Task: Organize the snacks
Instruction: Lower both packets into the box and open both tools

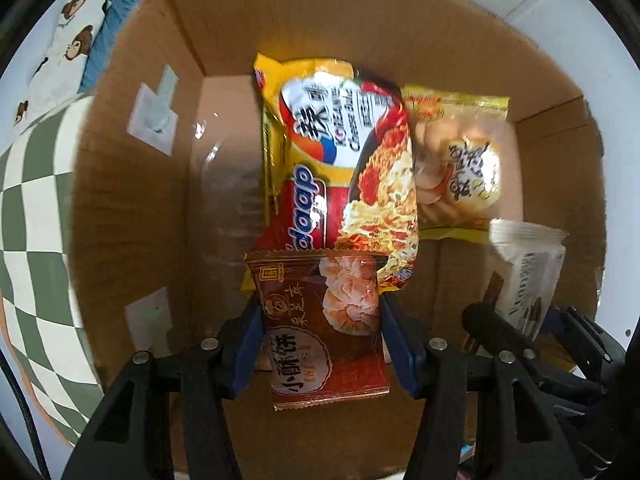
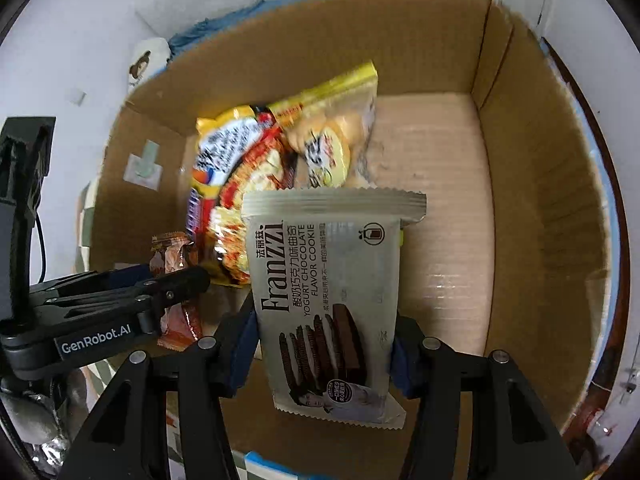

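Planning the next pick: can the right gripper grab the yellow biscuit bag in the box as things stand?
Probably not yet. The right gripper is shut on the Franzzi cookie pack, so it has no free jaws. The yellow biscuit bag itself lies mostly uncovered beside the noodle packet.

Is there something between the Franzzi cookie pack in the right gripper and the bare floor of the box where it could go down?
Nothing visible. The Franzzi cookie pack is held over the bare right part of the cardboard box floor. The noodle packet and biscuit bag lie further left.
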